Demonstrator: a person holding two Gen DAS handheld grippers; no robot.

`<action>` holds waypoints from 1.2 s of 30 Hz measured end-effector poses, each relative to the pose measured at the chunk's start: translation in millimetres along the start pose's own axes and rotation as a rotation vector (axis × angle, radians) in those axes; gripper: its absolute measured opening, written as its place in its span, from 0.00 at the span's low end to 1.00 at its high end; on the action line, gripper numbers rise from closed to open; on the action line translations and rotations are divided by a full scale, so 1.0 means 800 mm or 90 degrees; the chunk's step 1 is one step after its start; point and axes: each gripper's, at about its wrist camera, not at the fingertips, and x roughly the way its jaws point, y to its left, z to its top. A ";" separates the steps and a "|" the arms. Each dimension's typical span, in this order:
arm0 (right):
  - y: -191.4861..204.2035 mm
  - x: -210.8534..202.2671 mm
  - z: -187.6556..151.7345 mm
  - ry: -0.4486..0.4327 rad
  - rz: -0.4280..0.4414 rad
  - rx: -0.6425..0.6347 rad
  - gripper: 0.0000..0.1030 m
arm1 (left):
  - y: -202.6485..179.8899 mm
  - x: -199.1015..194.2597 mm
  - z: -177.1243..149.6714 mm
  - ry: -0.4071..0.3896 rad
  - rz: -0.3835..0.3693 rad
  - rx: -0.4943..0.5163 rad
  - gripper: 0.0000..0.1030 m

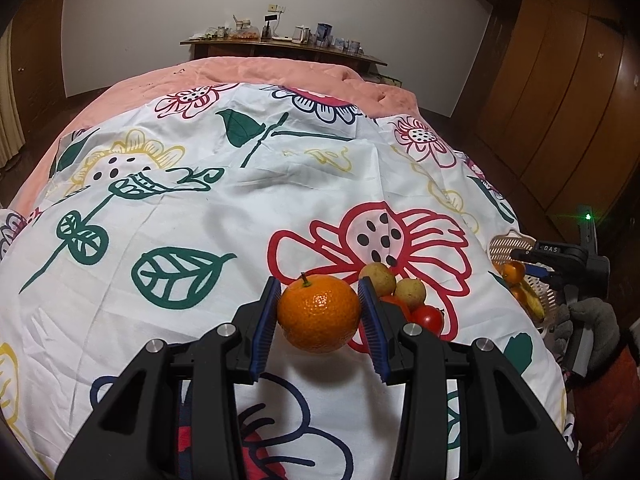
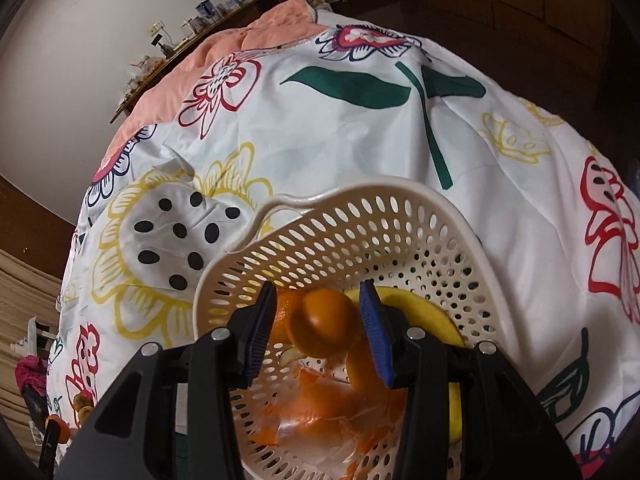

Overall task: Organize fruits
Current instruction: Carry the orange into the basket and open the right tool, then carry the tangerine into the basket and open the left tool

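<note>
Left tool (image 1: 319, 312) clamped on a stemmed orange (image 1: 319, 312), lifted clear of the bed's flowered sheet (image 1: 224, 208). Beyond it: two brownish fruits (image 1: 394, 286), one tomato (image 1: 428, 318), not yet gathered. Basket (image 1: 505, 243) well off to the right.

Right tool (image 2: 320, 322) inside the basket (image 2: 360, 232), pads touching a smaller orange (image 2: 322, 322) above other oranges and a banana (image 2: 424, 314); grip looks light.

Risk: round fruit slipping from the pads, rolling on the soft, sloping bedding. Wooden wardrobes, cluttered sideboard behind.
</note>
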 end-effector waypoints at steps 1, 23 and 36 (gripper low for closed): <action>0.000 -0.002 -0.001 -0.001 0.002 0.000 0.42 | -0.001 0.000 0.000 0.000 0.000 0.001 0.40; -0.032 -0.053 -0.038 -0.018 0.082 0.014 0.43 | -0.070 -0.001 0.007 0.013 -0.033 0.069 0.40; -0.063 -0.071 -0.044 -0.043 0.118 0.027 0.44 | -0.165 0.030 0.025 0.065 -0.129 0.134 0.40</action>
